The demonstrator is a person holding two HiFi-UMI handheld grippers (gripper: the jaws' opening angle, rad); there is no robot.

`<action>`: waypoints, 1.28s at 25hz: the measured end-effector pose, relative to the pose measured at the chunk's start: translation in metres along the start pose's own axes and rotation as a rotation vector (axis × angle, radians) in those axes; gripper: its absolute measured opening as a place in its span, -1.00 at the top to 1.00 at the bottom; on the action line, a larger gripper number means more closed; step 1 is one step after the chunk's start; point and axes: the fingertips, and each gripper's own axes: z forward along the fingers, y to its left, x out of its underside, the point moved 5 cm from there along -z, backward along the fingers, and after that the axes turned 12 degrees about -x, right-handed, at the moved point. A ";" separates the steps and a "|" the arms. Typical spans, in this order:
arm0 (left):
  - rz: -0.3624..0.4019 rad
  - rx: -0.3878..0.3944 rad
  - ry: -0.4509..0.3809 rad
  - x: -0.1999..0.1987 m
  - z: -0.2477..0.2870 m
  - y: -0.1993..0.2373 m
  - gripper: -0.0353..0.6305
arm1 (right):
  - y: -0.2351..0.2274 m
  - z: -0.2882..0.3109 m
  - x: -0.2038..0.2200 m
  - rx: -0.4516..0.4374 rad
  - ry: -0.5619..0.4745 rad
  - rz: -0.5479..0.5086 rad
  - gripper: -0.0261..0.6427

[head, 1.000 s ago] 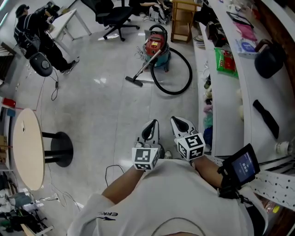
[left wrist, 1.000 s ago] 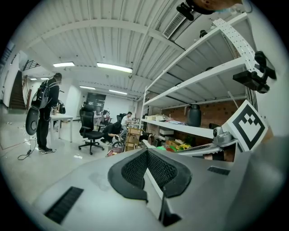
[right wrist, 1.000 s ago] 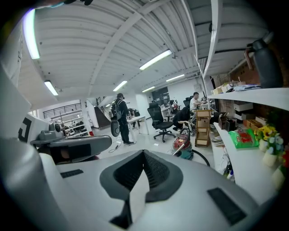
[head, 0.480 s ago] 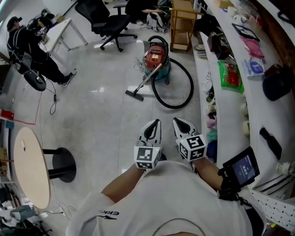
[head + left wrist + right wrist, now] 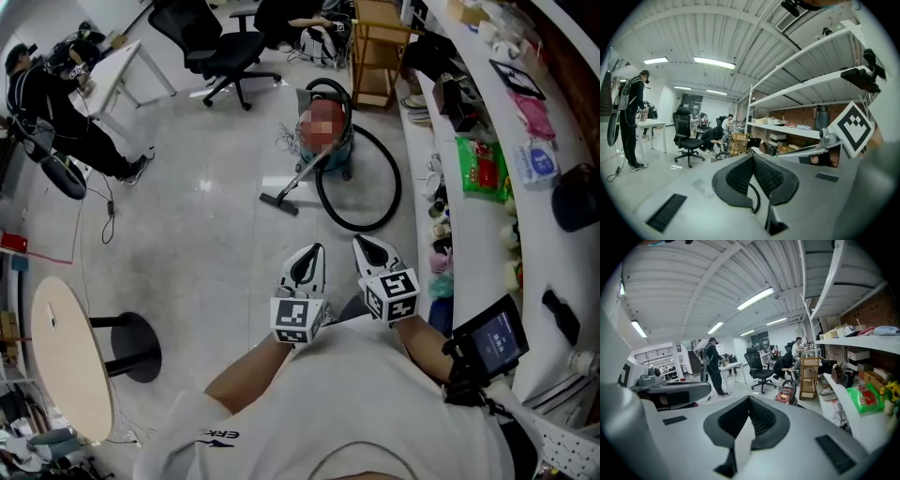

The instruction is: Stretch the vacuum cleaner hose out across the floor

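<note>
The vacuum cleaner stands on the floor ahead of me, its body partly under a blurred patch. Its black hose curls in a wide loop to the right of it. The wand slants down left to the floor nozzle. My left gripper and right gripper are held side by side in front of my chest, well short of the hose, both shut and empty. The left gripper's jaws meet at the tips. The right gripper points toward the red vacuum.
Long white shelves crowded with items run along the right. A wooden cart and a black office chair stand behind the vacuum. A person stands by a desk at upper left. A round table is at lower left.
I have walked forward: the vacuum and hose loop sit lower and nearer in the head view. Both grippers stay shut and side by side.
</note>
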 end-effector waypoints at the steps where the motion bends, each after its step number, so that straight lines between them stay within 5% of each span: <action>1: -0.002 0.000 0.005 -0.001 0.004 0.004 0.89 | -0.002 0.003 -0.002 0.004 0.005 0.000 0.92; 7: -0.012 -0.009 0.021 -0.007 0.037 0.020 0.89 | -0.029 0.027 -0.017 0.012 0.022 -0.001 0.92; 19: -0.022 -0.082 0.062 -0.027 0.194 0.030 0.89 | -0.169 0.114 -0.077 -0.047 0.076 -0.049 0.92; 32: -0.041 -0.155 0.118 -0.025 0.275 0.062 0.89 | -0.236 0.181 -0.090 -0.093 0.152 -0.037 0.92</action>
